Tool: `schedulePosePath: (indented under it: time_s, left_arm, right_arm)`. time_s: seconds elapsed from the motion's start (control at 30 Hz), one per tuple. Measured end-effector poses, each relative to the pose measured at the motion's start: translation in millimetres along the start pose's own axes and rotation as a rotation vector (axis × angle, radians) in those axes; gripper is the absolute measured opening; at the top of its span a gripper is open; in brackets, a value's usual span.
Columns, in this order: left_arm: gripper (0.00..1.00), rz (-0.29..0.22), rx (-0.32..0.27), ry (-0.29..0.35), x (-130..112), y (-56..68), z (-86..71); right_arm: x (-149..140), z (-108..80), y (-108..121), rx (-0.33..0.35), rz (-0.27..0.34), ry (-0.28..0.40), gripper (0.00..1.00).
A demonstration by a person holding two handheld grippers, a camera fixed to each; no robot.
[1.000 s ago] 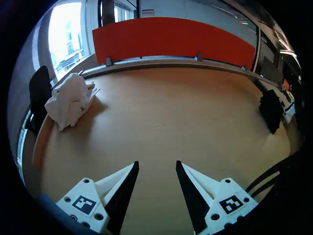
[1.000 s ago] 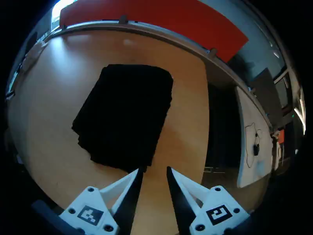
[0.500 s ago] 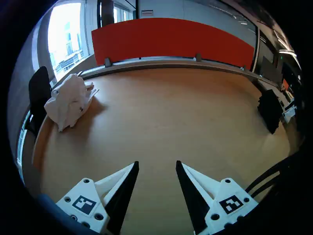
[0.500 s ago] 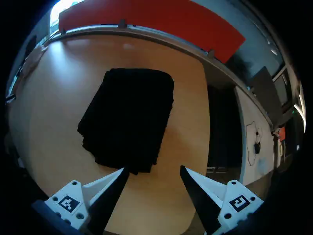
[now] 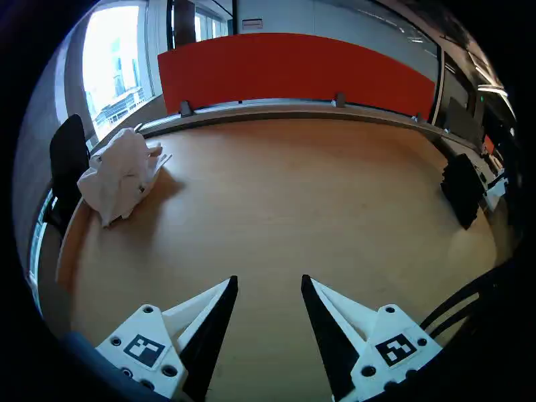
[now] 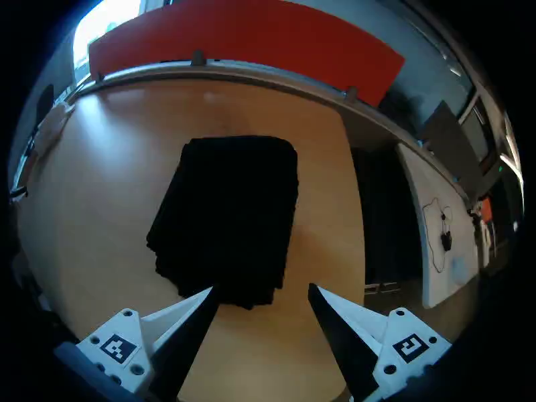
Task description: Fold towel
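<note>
The lower part of the dark chair (image 5: 67, 157) is hidden behind the table (image 5: 301, 194).

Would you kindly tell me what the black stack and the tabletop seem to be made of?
Black folded towel: soft matte cloth, likely terry; layered edges show. Table: smooth wood-look surface, perhaps laminate; faint grain and a soft sheen.

the window (image 5: 114, 74) glares blown-out white, the towel (image 6: 228, 214) crushes to flat black, and edges bow with fisheye distortion.
</note>
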State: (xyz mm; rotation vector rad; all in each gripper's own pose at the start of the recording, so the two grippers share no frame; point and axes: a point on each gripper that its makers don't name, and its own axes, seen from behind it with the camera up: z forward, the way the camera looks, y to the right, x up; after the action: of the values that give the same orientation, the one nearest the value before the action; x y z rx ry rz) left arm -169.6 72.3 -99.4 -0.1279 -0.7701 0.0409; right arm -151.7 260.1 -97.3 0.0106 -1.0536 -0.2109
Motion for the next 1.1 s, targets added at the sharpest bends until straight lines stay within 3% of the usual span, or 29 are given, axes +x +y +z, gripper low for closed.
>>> schedulePosePath:
  time_s: [0.4,0.73,1.1]
  left_arm:
    - [0.69,0.004,0.000,0.013,5,-2.1,-1.5]
    - [0.69,0.002,0.004,0.025,10,-6.0,-3.6]
    - [0.69,-0.012,0.015,0.052,27,-12.1,-5.8]
  right_arm:
    - [16,-3.9,-9,0.009,0.272,0.076,1.00]
    - [18,-5.9,-15,-0.023,0.278,0.114,1.00]
    - [55,-20.7,-17,-0.084,0.303,0.307,1.00]
